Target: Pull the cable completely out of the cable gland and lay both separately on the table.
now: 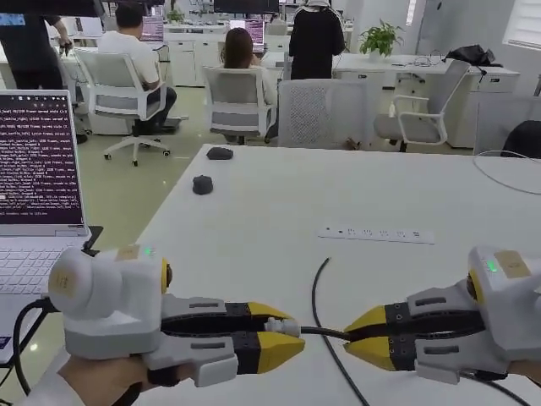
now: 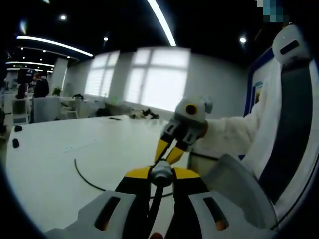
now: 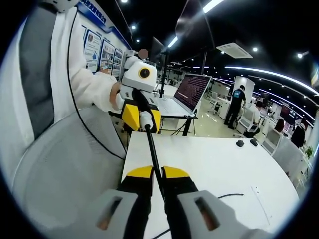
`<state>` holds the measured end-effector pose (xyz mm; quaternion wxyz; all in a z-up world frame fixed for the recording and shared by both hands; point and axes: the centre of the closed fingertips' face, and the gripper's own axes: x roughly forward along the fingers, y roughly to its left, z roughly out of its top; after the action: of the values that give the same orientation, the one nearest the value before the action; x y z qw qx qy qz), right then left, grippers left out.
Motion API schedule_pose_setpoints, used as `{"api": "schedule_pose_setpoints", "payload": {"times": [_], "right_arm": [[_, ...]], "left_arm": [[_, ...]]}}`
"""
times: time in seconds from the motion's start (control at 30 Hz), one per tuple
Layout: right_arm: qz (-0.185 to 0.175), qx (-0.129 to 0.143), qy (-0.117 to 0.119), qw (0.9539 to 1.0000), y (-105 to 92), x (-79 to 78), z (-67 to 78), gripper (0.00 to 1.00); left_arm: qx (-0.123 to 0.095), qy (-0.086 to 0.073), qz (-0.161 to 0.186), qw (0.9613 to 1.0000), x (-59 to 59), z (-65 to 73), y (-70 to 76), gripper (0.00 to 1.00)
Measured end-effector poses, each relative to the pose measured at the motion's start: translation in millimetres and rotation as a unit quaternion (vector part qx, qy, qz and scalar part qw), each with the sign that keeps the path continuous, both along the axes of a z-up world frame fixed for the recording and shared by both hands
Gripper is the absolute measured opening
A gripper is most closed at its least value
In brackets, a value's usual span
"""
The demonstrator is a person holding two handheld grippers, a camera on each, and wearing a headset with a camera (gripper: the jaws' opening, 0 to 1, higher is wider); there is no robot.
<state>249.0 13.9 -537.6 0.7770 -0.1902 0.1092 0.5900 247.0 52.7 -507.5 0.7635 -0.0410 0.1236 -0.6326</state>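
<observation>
1. White table (image 1: 254, 220), long and pale under office light.
2. Open laptop (image 1: 38, 169) at far left, text-filled screen lit.
3. Left gripper (image 1: 292, 333), low over the table's near edge, jaws narrow and clamped on the gland (image 1: 283, 326).
4. Right gripper (image 1: 348, 336), tips facing the left one, jaws pinched nearly closed around the cable (image 1: 314, 292), just beside the gland.
5. Black cable, threaded into the gland, taut between the two grippers, the rest curving across the table beneath them.
6. White power strip (image 1: 376, 234), lying flat past the grippers.
7. Pale gland, off the table, between the left gripper's yellow tips.
8. Dark mouse (image 1: 203, 184) near the table's far left edge.
</observation>
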Motion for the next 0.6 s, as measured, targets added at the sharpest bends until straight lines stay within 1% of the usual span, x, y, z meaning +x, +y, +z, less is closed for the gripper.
{"api": "schedule_pose_setpoints", "payload": {"times": [0.13,0.17,0.2,0.27,0.43,0.6], "right_arm": [[-0.005,0.004,0.006,1.0,0.1,0.8,0.3,0.06],[-0.007,0.006,0.007,0.9999,0.2,1.4,1.1,0.09],[-0.013,0.019,0.005,0.9997,1.7,3.5,5.2,0.14],[-0.016,0.027,-0.002,0.9995,4.0,5.4,10.4,0.22],[-0.005,0.023,-0.008,0.9997,11.5,3.4,14.7,0.22],[0.018,0.023,-0.012,0.9995,21.2,-3.6,18.2,0.21]], "left_arm": [[0.0,-0.003,-0.004,1.0,-2.3,2.0,-1.7,0.17],[0.0,-0.003,-0.004,1.0,-2.6,2.2,-1.8,0.17],[0.0,-0.004,-0.004,1.0,-2.8,2.4,-2.1,0.17],[0.001,-0.004,-0.005,1.0,-3.2,2.1,-2.3,0.17],[0.002,-0.006,-0.008,1.0,-3.6,2.7,-2.8,0.17],[0.0,-0.007,-0.006,1.0,-3.3,4.5,-2.4,0.17]]}}
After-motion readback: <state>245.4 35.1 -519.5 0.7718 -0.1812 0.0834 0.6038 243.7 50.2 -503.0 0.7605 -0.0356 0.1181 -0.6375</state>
